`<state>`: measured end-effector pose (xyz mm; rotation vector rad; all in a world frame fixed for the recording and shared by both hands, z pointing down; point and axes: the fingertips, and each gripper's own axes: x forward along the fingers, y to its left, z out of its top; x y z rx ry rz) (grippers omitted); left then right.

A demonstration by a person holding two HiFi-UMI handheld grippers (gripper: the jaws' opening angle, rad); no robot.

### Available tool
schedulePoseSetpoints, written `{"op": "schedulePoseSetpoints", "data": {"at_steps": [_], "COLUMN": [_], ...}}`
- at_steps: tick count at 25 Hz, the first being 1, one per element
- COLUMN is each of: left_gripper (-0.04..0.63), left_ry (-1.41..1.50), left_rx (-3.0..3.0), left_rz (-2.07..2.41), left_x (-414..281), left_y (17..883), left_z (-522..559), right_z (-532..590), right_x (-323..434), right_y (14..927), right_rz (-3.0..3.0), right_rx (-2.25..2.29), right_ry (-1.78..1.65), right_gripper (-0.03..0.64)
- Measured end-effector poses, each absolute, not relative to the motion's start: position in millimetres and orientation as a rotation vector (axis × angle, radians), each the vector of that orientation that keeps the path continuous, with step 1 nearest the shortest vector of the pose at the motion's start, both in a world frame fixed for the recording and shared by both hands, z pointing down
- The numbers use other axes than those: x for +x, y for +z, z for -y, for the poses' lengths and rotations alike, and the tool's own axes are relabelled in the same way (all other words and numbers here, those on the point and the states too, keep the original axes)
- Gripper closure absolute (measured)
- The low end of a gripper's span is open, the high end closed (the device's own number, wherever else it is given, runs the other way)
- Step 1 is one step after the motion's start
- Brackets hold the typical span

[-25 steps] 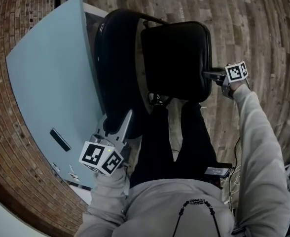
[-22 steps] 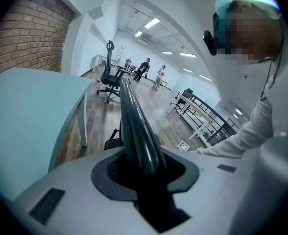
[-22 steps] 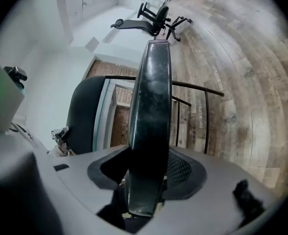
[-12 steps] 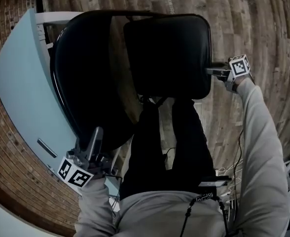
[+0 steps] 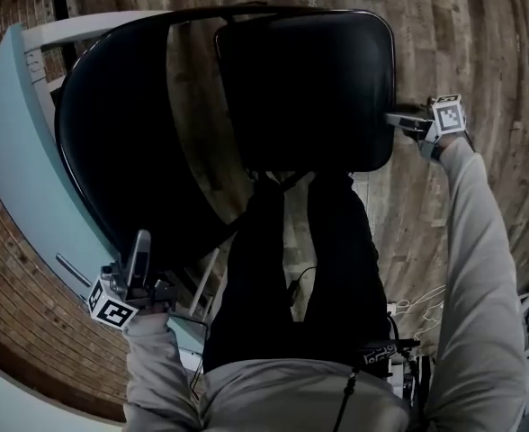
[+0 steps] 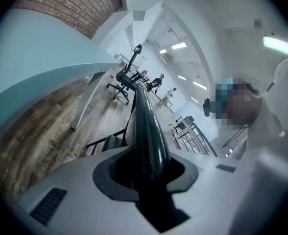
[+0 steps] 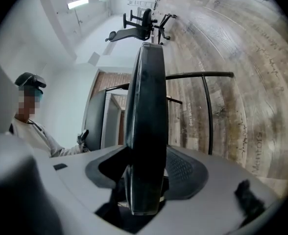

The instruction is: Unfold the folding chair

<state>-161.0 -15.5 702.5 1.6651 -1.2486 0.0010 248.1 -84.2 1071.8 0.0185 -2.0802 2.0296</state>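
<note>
pinching the backrest (image 5: 112, 169) rim of the folding chair (image 5: 170, 70) at 8 o'clock, the left hand-held gripper (image 5: 140, 241) has just been closing. the seat (image 5: 305, 88) sits at 12 o'clock above the wooden floor (image 5: 467, 43). at 3 o'clock, the right hand-held gripper (image 5: 394, 118) clamps the seat's edge, its jaws just widening.

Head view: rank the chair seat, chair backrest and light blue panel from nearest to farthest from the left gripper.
1. Lower left: chair backrest, its edge between the left gripper's jaws, which have just been closing.
2. Left side: light blue panel, close beside the gripper.
3. Upper right: chair seat, farthest.
</note>
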Motion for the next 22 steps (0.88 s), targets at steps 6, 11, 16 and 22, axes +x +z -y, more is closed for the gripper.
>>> {"op": "schedulePoseSetpoints", "data": {"at_steps": [6,11,16,22], "left_gripper": [0.482,0.172,0.153,0.153], "left_ry": [0.012,-0.067,-0.095,-0.141], "left_rx": [1.663,1.687,1.738,1.770], "left_rz": [1.265,1.351,1.381,1.438], "left_x": [-161.7,-167.0,-197.0,-229.2], "left_y": [706.1,691.5,657.0,580.6], "left_z": [16.5,23.4,20.6,15.7], "right_z": [90.7,94.0,131.6,142.3], "right_x": [244.1,273.4,324.1,291.9], "right_y": [1068.3,1073.9,1012.6,833.4], "right_rz": [2.124,2.086,2.234,2.542], "right_rx": [0.050,0.350,0.728,0.804], "right_ry": [2.055,1.923,1.814,1.537], "right_gripper": [0.387,0.305,0.285,0.285]}}
